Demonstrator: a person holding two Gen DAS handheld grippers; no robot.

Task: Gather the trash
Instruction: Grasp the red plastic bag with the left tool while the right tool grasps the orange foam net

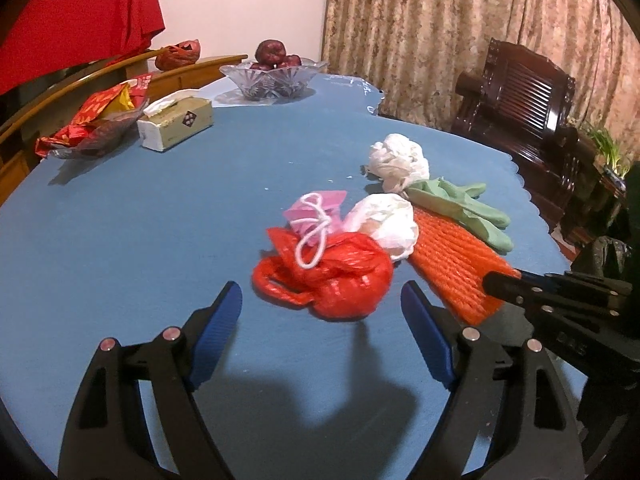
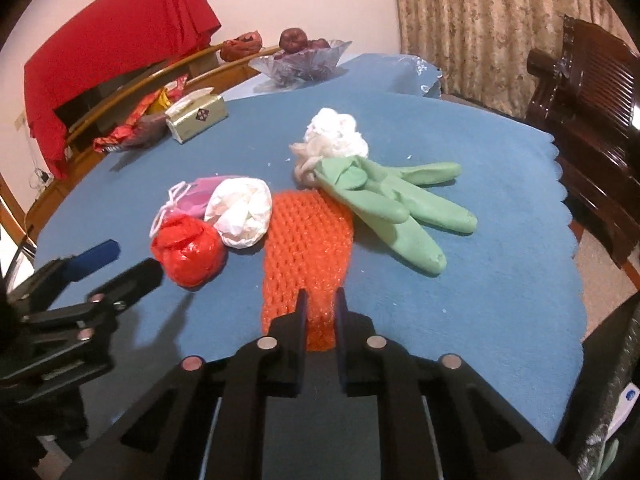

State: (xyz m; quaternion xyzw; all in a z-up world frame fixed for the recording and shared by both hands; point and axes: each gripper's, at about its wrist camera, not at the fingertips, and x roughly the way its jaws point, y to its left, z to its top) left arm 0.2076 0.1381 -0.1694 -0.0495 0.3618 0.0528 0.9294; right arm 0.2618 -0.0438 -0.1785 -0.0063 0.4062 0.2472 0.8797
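A heap of trash lies on the blue tablecloth. It holds a red plastic bag, a pink mask with white loops, two white paper wads, a green rubber glove and an orange foam net. My left gripper stands open just short of the red bag, one finger on each side of its near end. My right gripper is shut on the near end of the orange foam net, which bunches between the pads. The green glove overlaps the net's far end.
A tissue box, red snack packets and a glass bowl of dark fruit sit at the table's far side. A dark wooden chair stands beyond the scalloped right edge. Curtains hang behind.
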